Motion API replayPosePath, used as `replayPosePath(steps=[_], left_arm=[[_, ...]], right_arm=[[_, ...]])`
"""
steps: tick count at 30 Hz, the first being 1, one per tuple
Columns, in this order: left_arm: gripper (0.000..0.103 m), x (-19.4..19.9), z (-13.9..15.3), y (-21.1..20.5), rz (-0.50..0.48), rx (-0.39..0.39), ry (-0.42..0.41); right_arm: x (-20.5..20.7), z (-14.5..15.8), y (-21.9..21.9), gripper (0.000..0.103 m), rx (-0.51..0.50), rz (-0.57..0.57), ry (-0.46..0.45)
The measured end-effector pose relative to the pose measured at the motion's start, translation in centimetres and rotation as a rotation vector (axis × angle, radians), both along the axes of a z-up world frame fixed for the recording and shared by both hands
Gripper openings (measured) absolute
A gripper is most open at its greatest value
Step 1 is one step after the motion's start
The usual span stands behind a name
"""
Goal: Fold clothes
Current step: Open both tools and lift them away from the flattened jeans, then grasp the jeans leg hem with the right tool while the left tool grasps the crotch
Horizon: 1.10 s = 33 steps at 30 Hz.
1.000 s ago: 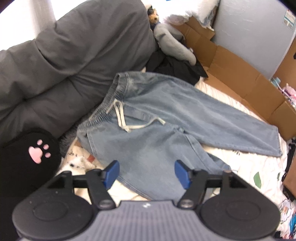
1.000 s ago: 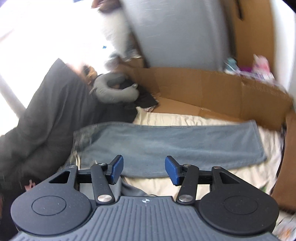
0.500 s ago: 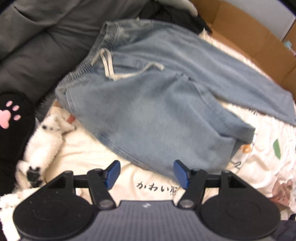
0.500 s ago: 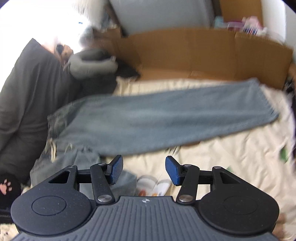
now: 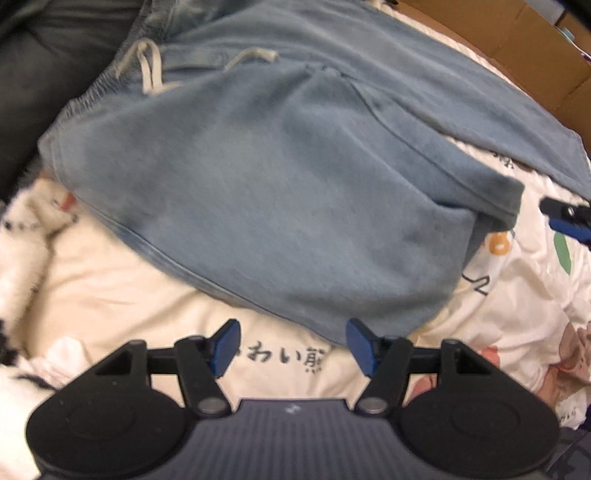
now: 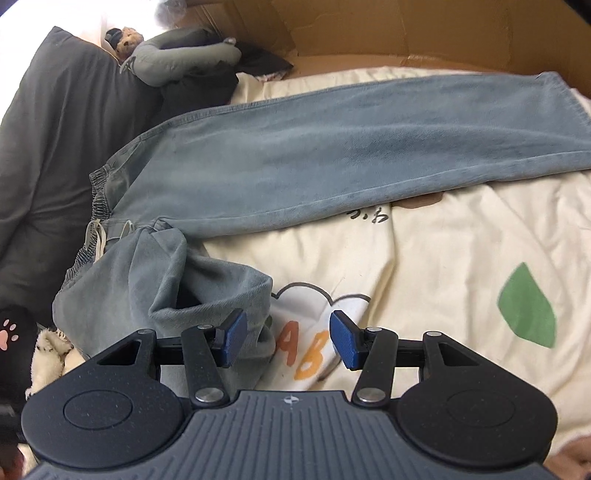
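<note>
Light blue denim trousers (image 5: 280,177) with a white drawstring (image 5: 151,70) lie on a cream printed bedsheet (image 5: 122,291). One leg (image 6: 369,147) stretches out flat to the right; the other leg (image 6: 177,284) is bunched and folded back near the waistband. My left gripper (image 5: 291,345) is open, low over the sheet just short of the folded leg's near edge. My right gripper (image 6: 288,339) is open beside the bunched leg's cuff, its left fingertip (image 6: 234,338) close to the fabric. The right gripper's tip (image 5: 569,219) shows at the edge of the left wrist view.
A dark grey duvet (image 6: 55,129) lies at the left. A grey neck pillow (image 6: 184,55) and a small plush toy (image 6: 127,38) sit at the head of the bed. Cardboard panels (image 6: 369,29) line the far side. A black paw-print cushion (image 6: 11,332) and white fluffy toy (image 5: 22,221) sit near left.
Both grippers have dropped lower and closer to the trousers. The left one now looks at the folded leg's near edge; the right one has come down next to the bunched cuff.
</note>
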<state>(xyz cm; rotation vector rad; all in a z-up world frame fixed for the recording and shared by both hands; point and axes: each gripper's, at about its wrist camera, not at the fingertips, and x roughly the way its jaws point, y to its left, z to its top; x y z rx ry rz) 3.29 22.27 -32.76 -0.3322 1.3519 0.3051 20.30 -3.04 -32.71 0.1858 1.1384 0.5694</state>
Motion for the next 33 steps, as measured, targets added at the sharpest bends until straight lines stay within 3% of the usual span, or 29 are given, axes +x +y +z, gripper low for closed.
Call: replayPosePath(steps=[7, 16, 19, 25, 30, 33], left_arm=[[0.065, 0.1, -2.1, 0.1, -0.065, -0.071, -0.009], [0.065, -0.3, -5.3, 0.3, -0.103, -0.144, 0.012], [0.065, -0.1, -6.3, 0.1, -0.085, -0.174, 0.013], [0.065, 0.5, -7.8, -1.1, -0.026, -0.264, -0.012], [0.069, 0.9, -8.3, -2.1, 0.013, -0.278, -0.039], [0.066, 0.8, -8.2, -1.9, 0.049, -0.275, -0.066]], right_arm=[[3.2, -2.3, 2.6, 0.056, -0.016, 0.054, 0.009], [5.2, -4.6, 7.8, 0.054, -0.073, 0.269, 0.023], [5.7, -5.3, 9.4, 0.041, -0.093, 0.333, 0.027], [6.2, -5.7, 12.1, 0.041, -0.125, 0.415, 0.028], [6.4, -5.9, 14.2, 0.041, -0.147, 0.479, 0.016], [6.3, -5.6, 15.0, 0.038, -0.128, 0.509, 0.011]])
